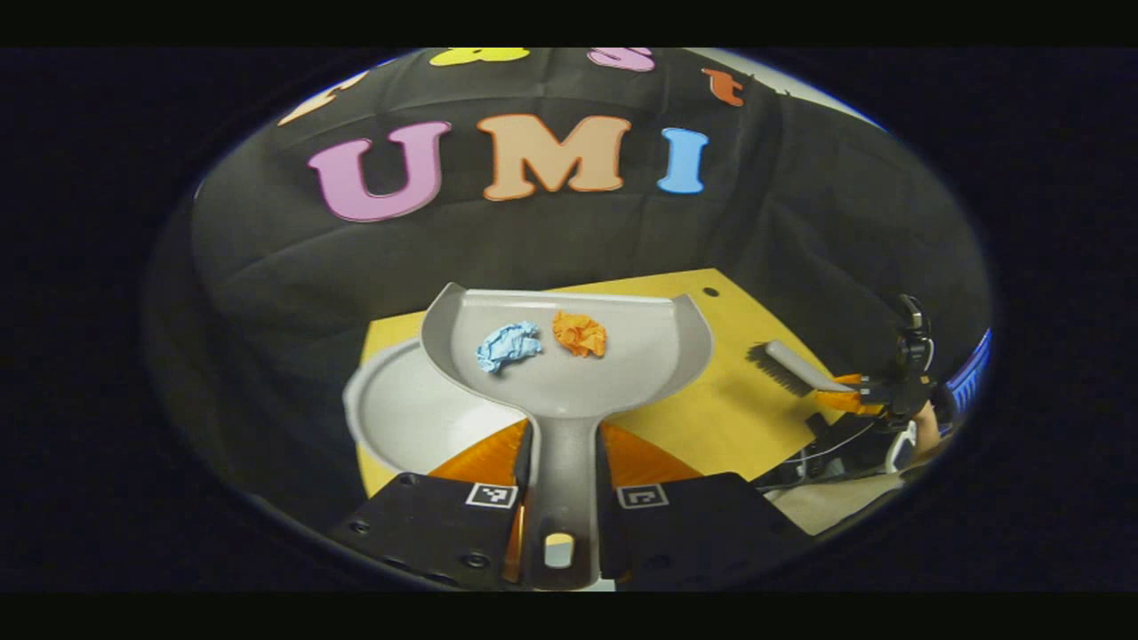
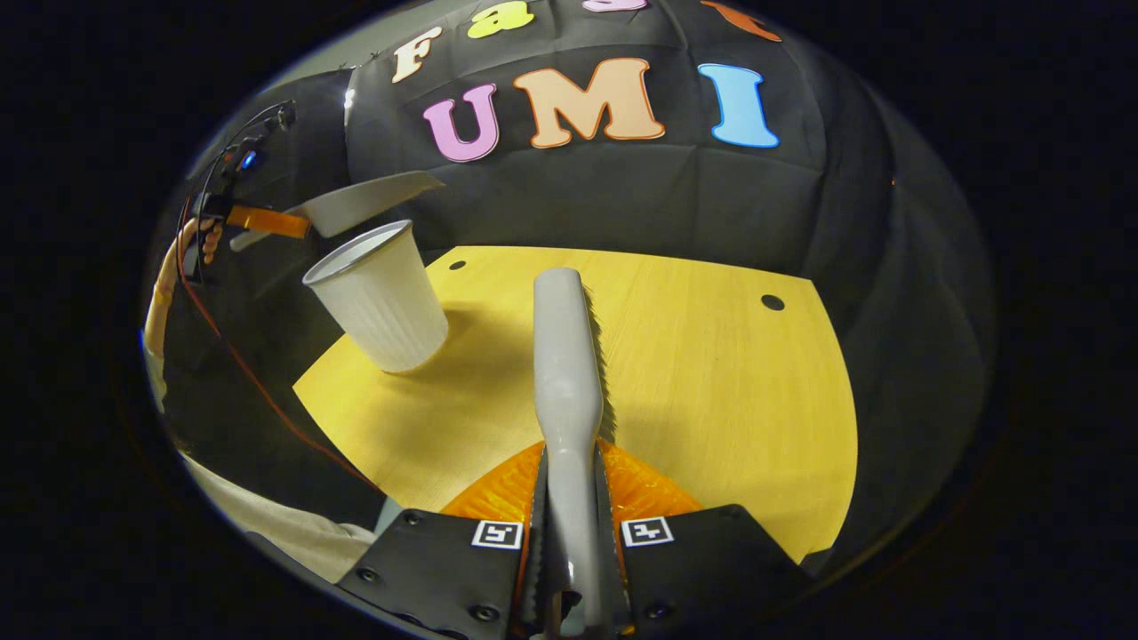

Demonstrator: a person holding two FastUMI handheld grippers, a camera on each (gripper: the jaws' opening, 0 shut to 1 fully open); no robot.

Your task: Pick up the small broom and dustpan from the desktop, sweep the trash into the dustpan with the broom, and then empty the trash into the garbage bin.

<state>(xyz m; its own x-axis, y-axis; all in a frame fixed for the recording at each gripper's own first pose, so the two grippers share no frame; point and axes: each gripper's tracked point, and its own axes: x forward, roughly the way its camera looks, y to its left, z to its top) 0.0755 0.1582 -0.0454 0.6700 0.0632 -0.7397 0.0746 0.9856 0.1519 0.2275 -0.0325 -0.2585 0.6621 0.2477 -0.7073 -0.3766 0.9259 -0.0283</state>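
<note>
The left gripper (image 1: 562, 471) pinches the dustpan (image 1: 569, 356) handle, blue scrap (image 1: 508, 345) and orange scrap (image 1: 580, 333) inside, raised above the garbage bin (image 2: 378, 298) at the desk's (image 2: 693, 373) left edge. The right gripper (image 2: 569, 524) clamps the broom (image 2: 564, 373). Tipping comes next, I'd say.

Left gripper view: camera rides on the left gripper (image 1: 564, 462), looking forward and downward along its fingers, close over the dustpan (image 1: 569, 351) and garbage bin (image 1: 400, 409), toward the booth's back wall. Right gripper view: camera rides on the right gripper (image 2: 569, 498), looking along the broom (image 2: 564, 356) across the yellow desktop (image 2: 711, 382) toward the same wall. Shared: desktop, bin, wall; each view shows the other gripper near its edge.
</note>
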